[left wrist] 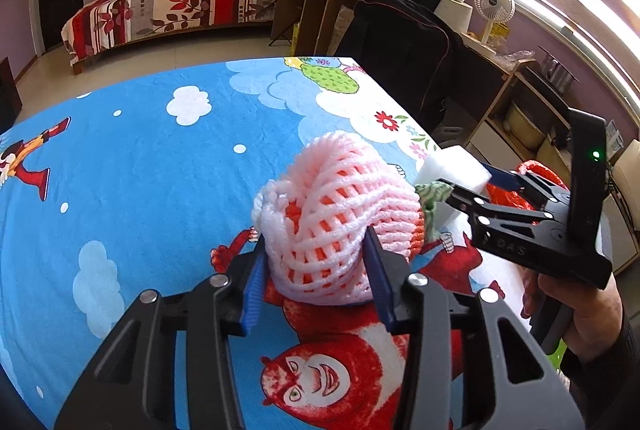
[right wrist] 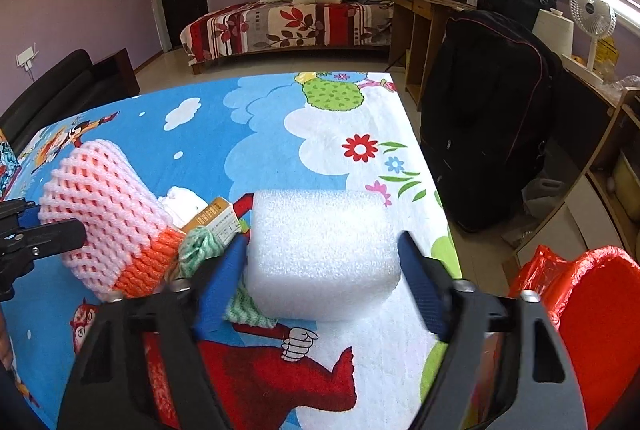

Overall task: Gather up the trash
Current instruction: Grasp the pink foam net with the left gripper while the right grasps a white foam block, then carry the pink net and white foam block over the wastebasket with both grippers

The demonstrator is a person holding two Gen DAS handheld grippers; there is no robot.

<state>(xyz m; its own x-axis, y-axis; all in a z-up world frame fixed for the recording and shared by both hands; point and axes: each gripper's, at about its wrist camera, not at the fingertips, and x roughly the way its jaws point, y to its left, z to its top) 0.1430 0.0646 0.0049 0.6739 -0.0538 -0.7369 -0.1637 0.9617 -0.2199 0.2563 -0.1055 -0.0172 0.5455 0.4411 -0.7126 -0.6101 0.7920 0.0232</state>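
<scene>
A: What does the worktop [left wrist: 140,166] carry, biggest things first?

B: It wears a blue cartoon cloth, and the pink foam net sleeve [left wrist: 336,222] lies on it, reaching forward from between the blue pads of the left tongs [left wrist: 316,282]. Its orange end points toward the right tongs [right wrist: 324,266].

A: Do the left tongs have hold of it?

B: Their pads sit against both sides of the sleeve's near end, and the mesh looks drawn in there, so they pinch it.

A: And the right tongs?

B: The white foam block [right wrist: 324,250] stands on the cloth between their two pads. The left pad lies against the block's side; a thin gap shows at the right pad, which is blurred. So they stand spread around the block, not clamped on it.

A: What lies between the two pairs of tongs?

B: A green-and-white netting scrap [right wrist: 200,246], just to the left of the right tongs and touching the sleeve's orange end. More of the same netting shows under the block's near left corner. Behind the scrap sits a small yellow carton [right wrist: 218,222], and behind that a crumpled white tissue [right wrist: 182,200], beside the sleeve.

A: Anything on the outer side of the right tongs?

B: A red bin lined with a red plastic bag [right wrist: 592,310], below the worktop's edge, to their right. In the left wrist view, a hand [left wrist: 580,314] grips the handle of the right tongs.
</scene>
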